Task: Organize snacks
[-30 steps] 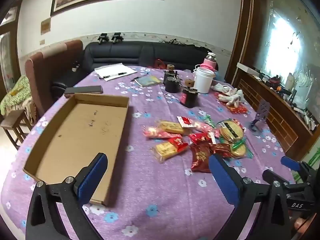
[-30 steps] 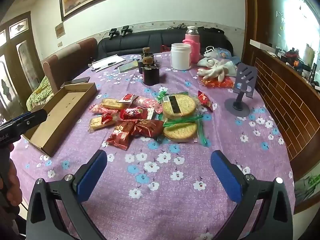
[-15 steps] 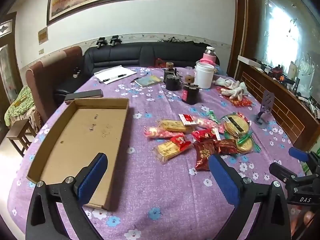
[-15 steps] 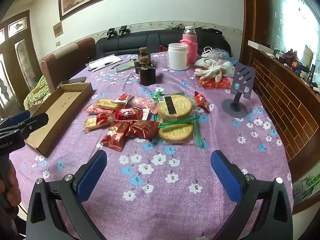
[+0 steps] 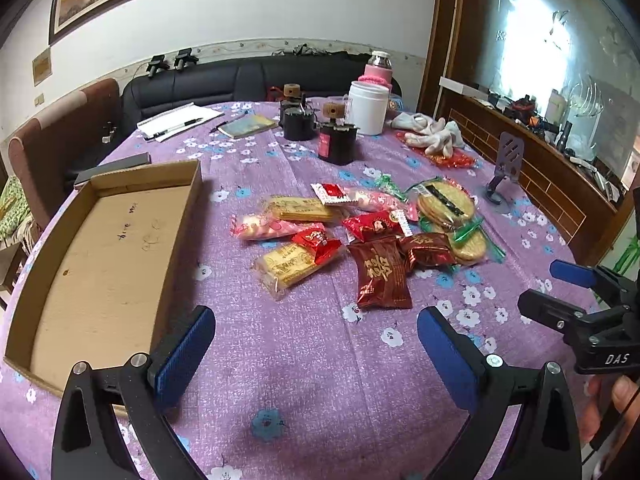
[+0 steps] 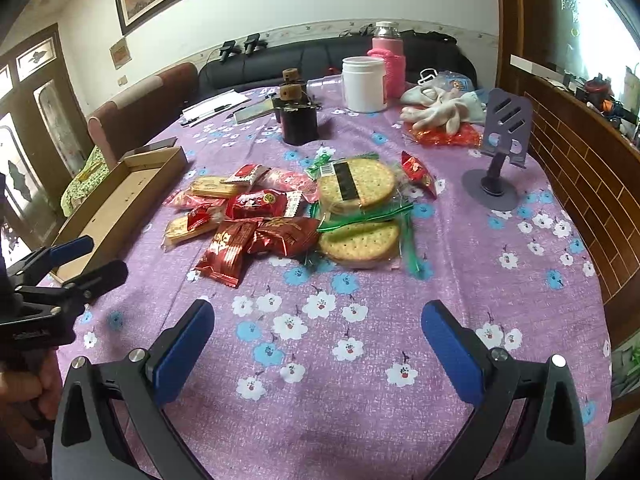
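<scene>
A pile of wrapped snacks lies mid-table: a dark red packet (image 5: 380,276) (image 6: 230,249) nearest, yellow biscuit packs (image 5: 290,264), pink packs (image 5: 268,228) and two round cracker packs (image 5: 444,202) (image 6: 356,188). An empty shallow cardboard box (image 5: 100,240) (image 6: 120,196) sits left of them. My left gripper (image 5: 316,352) hangs open above the cloth, short of the dark red packet and beside the box's near corner. My right gripper (image 6: 318,346) is open too, over bare cloth in front of the crackers. Both hold nothing.
The round table wears a purple flowered cloth (image 5: 304,360). At the back stand black jars (image 5: 336,142), a white tub (image 5: 366,106), a pink flask (image 6: 386,60), white gloves (image 6: 440,110), a grey phone stand (image 6: 500,148) and papers (image 5: 176,120). A sofa and chairs ring the far side.
Both grippers have moved forward and lower toward the snack pile, so the snacks and box look nearer. Each stays open. Nothing on the table has shifted.
</scene>
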Action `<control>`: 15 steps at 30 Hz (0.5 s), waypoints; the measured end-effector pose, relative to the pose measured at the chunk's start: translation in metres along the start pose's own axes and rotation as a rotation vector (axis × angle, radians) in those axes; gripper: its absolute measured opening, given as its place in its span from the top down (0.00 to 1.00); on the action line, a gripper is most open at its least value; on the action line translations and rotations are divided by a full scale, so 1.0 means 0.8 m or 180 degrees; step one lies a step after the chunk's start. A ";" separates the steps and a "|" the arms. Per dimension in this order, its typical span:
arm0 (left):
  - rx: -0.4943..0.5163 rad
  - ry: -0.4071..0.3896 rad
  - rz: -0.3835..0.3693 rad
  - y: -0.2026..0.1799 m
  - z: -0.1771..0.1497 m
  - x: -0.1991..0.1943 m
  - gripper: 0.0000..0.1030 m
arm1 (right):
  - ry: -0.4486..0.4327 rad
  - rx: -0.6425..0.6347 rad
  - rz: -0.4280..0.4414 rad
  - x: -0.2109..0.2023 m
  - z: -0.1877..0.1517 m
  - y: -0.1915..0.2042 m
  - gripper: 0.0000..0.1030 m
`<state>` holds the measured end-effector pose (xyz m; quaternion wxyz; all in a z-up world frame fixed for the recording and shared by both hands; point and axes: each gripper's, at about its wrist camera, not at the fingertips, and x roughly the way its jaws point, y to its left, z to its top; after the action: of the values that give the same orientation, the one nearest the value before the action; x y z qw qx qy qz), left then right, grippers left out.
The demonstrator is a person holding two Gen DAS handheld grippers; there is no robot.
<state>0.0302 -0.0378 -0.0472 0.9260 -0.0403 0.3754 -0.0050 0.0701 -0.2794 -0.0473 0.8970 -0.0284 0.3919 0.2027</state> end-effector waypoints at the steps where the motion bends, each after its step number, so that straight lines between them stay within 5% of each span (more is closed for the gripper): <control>1: -0.0001 0.0016 0.0001 0.001 0.000 0.003 0.01 | 0.0002 -0.0013 0.0008 0.001 0.000 0.000 0.00; 15: 0.0022 -0.0140 0.0276 0.007 0.012 -0.005 0.01 | -0.0041 -0.0101 -0.0011 -0.001 0.010 0.006 0.00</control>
<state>0.0339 -0.0312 -0.0379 0.9335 -0.0208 0.3563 0.0347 0.0733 -0.2732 -0.0407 0.8993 -0.0420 0.3827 0.2074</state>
